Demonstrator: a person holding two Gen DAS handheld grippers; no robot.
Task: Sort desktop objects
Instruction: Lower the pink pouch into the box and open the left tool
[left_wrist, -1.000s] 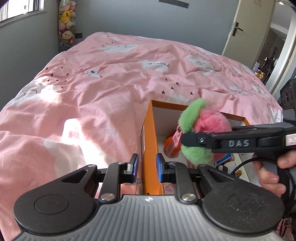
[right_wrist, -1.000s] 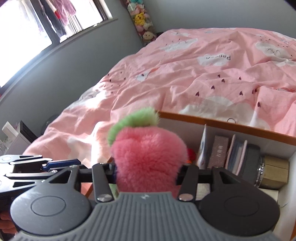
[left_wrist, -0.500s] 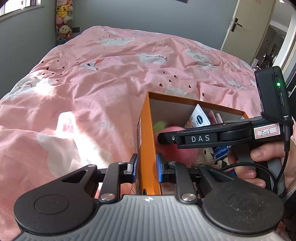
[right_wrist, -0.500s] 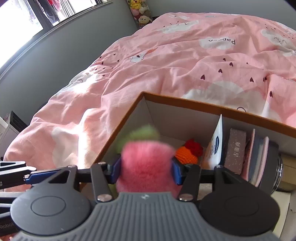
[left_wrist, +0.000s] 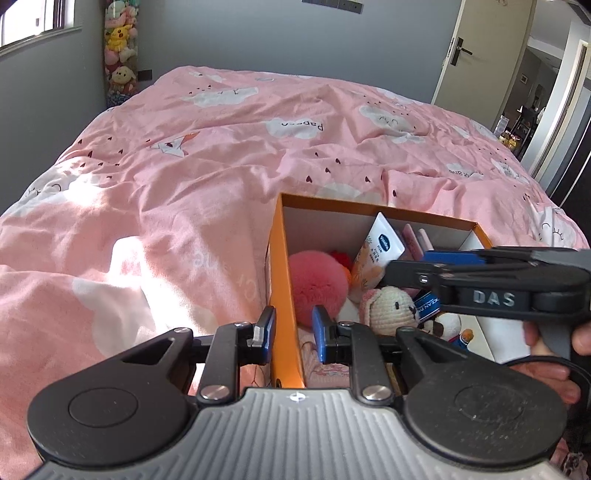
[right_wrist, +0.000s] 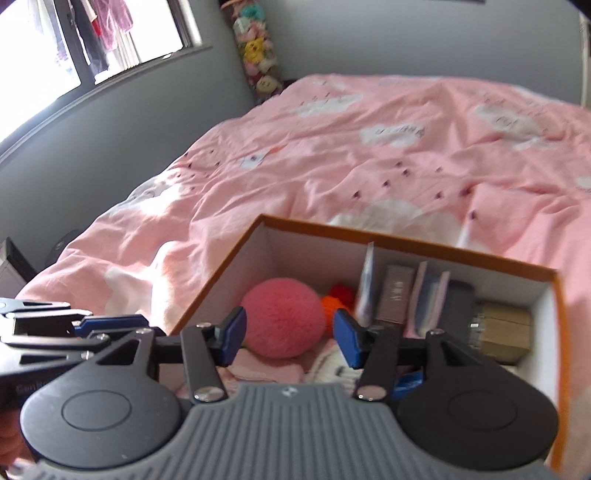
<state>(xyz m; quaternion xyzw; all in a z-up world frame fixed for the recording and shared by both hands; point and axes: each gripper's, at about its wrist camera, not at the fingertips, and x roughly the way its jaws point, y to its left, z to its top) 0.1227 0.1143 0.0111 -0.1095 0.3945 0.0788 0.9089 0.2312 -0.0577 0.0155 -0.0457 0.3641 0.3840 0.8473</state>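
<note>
my right claw (right_wrist: 287, 338) is spread with nothing between its pads, hanging over the orange box (right_wrist: 218, 273). the pink fluffy ball (right_wrist: 283, 318) lies just beyond it, inside the box at the left wall, free of the pads. my left claw (left_wrist: 293, 334) straddles that same wall (left_wrist: 282, 295), jaws opening, pads not pressing it. the box sits on the pink bed (left_wrist: 184, 184).
</note>
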